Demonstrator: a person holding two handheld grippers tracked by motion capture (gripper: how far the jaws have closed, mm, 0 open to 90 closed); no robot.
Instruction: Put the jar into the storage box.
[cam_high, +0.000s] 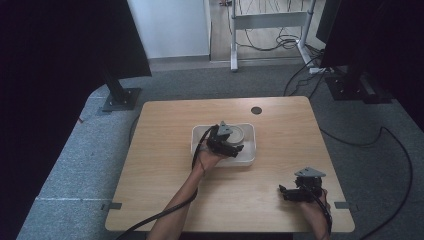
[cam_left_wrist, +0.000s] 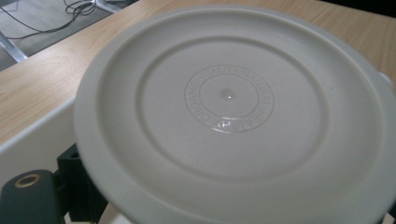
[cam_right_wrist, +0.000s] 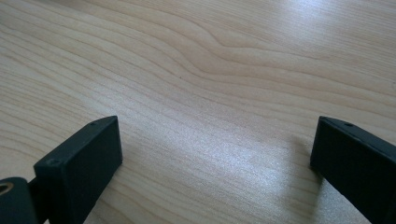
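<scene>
A round white plate (cam_left_wrist: 229, 98) with embossed lettering at its centre sits very close in the left gripper view, tilted toward the camera. It rests in a white rectangular tray (cam_high: 249, 159) at the middle of the wooden table, where it shows as a pale disc (cam_high: 237, 133). My left gripper (cam_high: 234, 146) is over the tray at the plate's near rim. Its left finger (cam_left_wrist: 77, 186) stands far out to the side, partly under the rim; the other is hidden. My right gripper (cam_high: 284, 192) lies low at the front right, open over bare wood (cam_right_wrist: 210, 140).
The tray's white wall (cam_left_wrist: 32, 144) runs beside the plate. A dark round hole (cam_high: 256, 110) marks the table's far side. Cables (cam_high: 380, 135) trail on the carpet right of the table, and black stands (cam_high: 120, 97) flank it.
</scene>
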